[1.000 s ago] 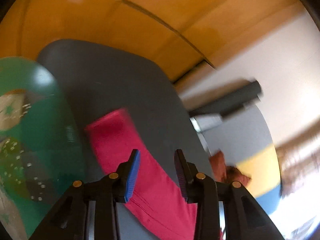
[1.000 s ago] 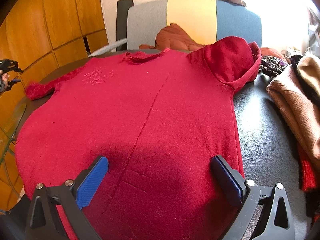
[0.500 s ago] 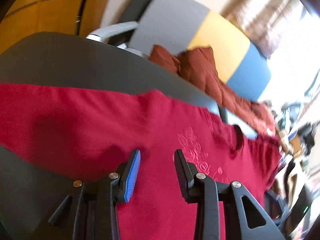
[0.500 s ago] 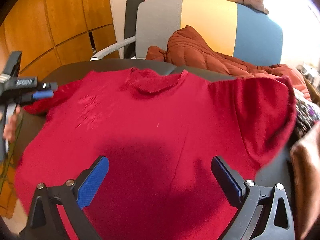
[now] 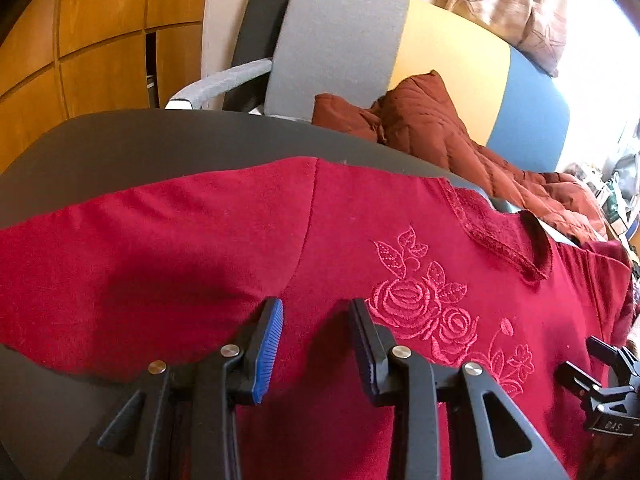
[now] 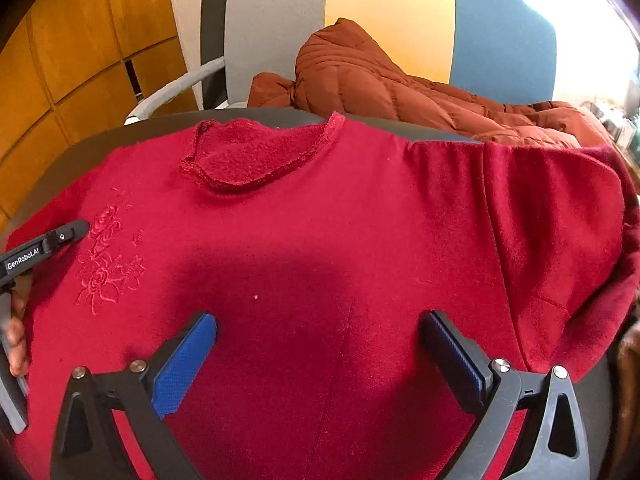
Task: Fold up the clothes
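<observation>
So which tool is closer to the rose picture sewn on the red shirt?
Left. The left tool hovers right beside the embroidered roses on the red shirt. The right tool hangs over the shirt's middle, further from them.

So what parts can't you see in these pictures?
- Red sweater: its bottom hem is cut off by the lower edge in both wrist views.
- Its sleeve end on the picture's right drops past the table edge in the right wrist view.
- Table: mostly covered by the sweater.
- Chair seat: hidden under the brown jacket.
- Left gripper: whether it touches the cloth is unclear.
</observation>
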A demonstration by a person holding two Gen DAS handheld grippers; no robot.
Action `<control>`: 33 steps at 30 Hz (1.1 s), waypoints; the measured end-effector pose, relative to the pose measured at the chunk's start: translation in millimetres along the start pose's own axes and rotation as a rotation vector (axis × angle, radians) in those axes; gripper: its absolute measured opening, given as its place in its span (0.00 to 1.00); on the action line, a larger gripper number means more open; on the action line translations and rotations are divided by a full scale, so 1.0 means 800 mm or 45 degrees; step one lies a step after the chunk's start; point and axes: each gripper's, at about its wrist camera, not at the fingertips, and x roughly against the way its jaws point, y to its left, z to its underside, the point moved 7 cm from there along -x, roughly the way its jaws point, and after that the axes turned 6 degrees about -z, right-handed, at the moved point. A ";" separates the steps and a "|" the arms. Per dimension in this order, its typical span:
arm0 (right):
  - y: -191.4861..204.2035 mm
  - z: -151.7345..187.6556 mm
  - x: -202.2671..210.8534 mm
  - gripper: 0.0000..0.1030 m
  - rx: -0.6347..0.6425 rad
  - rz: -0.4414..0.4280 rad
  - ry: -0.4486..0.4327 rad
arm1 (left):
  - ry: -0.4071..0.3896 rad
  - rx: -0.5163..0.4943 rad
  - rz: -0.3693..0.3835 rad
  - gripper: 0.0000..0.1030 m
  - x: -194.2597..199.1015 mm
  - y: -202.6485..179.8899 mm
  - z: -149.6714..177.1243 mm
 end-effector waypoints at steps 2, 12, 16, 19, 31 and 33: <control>0.006 0.000 0.000 1.00 0.005 0.008 0.006 | -0.002 -0.007 0.001 0.34 -0.005 -0.002 -0.006; 0.012 0.021 0.031 1.00 -0.127 -0.201 -0.089 | -0.016 0.012 -0.007 0.34 0.001 0.005 0.000; -0.018 0.011 0.066 1.00 -0.211 -0.306 -0.175 | -0.016 0.015 -0.008 0.34 0.000 0.005 0.001; -0.061 -0.008 0.112 1.00 -0.245 -0.331 -0.298 | -0.017 0.014 -0.009 0.34 0.000 0.004 0.001; -0.281 -0.098 0.146 1.00 -0.606 -0.213 -0.322 | -0.019 0.014 -0.006 0.34 0.001 0.005 0.002; -0.304 -0.112 0.132 1.00 -0.675 -0.191 -0.285 | -0.020 0.015 -0.005 0.34 0.001 0.006 0.002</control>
